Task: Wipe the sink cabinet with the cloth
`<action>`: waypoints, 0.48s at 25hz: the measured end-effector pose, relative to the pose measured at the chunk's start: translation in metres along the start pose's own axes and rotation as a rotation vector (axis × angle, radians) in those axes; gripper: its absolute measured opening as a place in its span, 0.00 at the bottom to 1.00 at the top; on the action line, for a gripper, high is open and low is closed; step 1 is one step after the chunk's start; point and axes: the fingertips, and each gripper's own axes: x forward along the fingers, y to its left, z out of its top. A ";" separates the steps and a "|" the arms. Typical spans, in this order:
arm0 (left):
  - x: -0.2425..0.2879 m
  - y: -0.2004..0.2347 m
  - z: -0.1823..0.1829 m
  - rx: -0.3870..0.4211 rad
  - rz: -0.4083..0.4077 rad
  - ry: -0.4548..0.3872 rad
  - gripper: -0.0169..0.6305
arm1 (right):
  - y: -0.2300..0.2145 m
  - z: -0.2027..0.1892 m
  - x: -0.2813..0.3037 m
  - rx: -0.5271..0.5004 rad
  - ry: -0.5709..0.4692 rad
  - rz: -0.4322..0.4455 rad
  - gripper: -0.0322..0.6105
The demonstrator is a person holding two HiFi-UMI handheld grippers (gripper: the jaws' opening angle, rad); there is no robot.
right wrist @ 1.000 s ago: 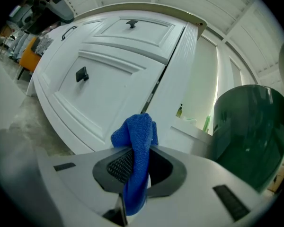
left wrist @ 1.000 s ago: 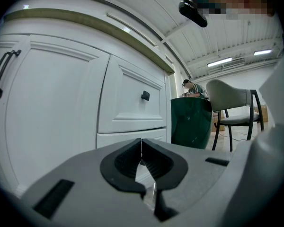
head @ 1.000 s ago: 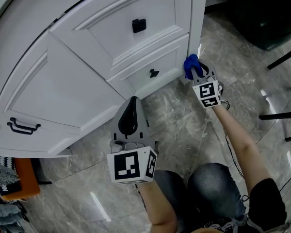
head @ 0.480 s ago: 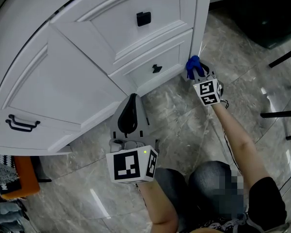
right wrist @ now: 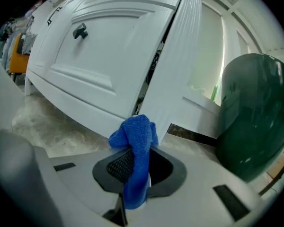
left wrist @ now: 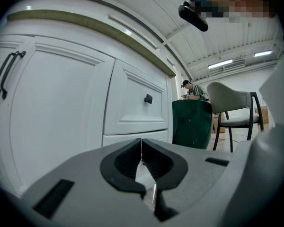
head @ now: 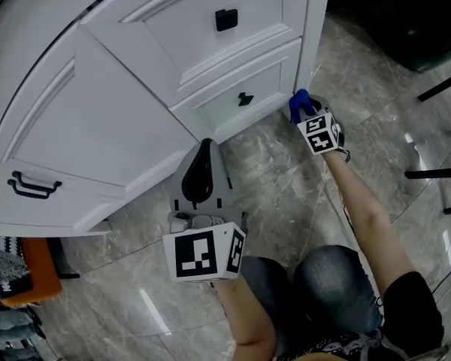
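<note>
The white sink cabinet (head: 98,119) fills the upper left of the head view, above a grey marble floor (head: 286,179). At lower centre the left gripper (head: 204,150) has its jaws together, empty. Right of centre, the right gripper (head: 307,113) clamps the blue cloth (head: 296,102) against the foot of the cabinet's corner post.

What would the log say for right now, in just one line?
right gripper: shut on blue cloth, cloth at foot of sink cabinet corner | left gripper: shut, empty, held off the cabinet
</note>
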 end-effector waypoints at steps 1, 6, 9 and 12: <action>0.000 0.000 0.000 0.001 0.000 0.000 0.04 | 0.000 0.000 0.000 0.009 -0.005 0.004 0.14; 0.001 0.002 -0.001 -0.010 0.010 0.000 0.04 | 0.004 -0.004 -0.017 0.068 -0.040 0.003 0.14; 0.005 0.001 -0.002 0.005 0.013 0.006 0.04 | 0.008 -0.011 -0.047 0.191 -0.103 0.015 0.14; 0.010 -0.003 -0.005 0.066 0.008 0.030 0.04 | 0.007 -0.003 -0.088 0.326 -0.179 0.041 0.14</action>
